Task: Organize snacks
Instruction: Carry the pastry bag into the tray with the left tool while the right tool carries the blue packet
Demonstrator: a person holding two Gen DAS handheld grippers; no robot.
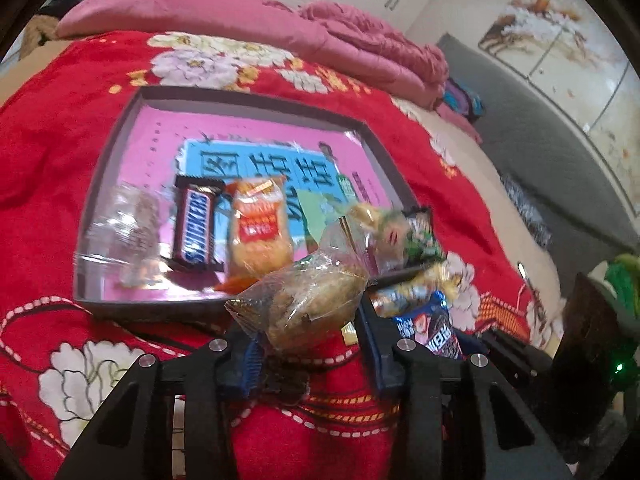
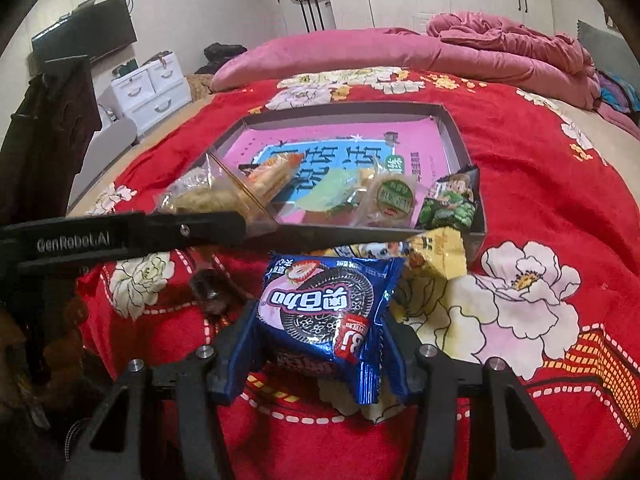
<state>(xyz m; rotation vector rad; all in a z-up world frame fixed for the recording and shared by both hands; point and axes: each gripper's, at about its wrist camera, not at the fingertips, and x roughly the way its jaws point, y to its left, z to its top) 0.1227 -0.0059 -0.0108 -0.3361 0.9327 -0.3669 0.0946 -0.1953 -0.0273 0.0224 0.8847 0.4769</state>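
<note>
Over the tray [image 1: 120,128] | your left gripper [image 1: 308,344] clamps the clear packet [image 1: 304,304], your right gripper [image 2: 320,344] the blue cookie pack [image 2: 324,304] | clear the rim, then release.

Left gripper [image 1: 308,340]: fingers [image 1: 250,364] closed on a clear-wrapped pastry [image 1: 304,304], held raised.
Right gripper [image 2: 320,344]: fingers [image 2: 240,356] clamped on a blue cookie packet [image 2: 324,304].
Left gripper arm, right wrist view: extended crosswise at left.
</note>
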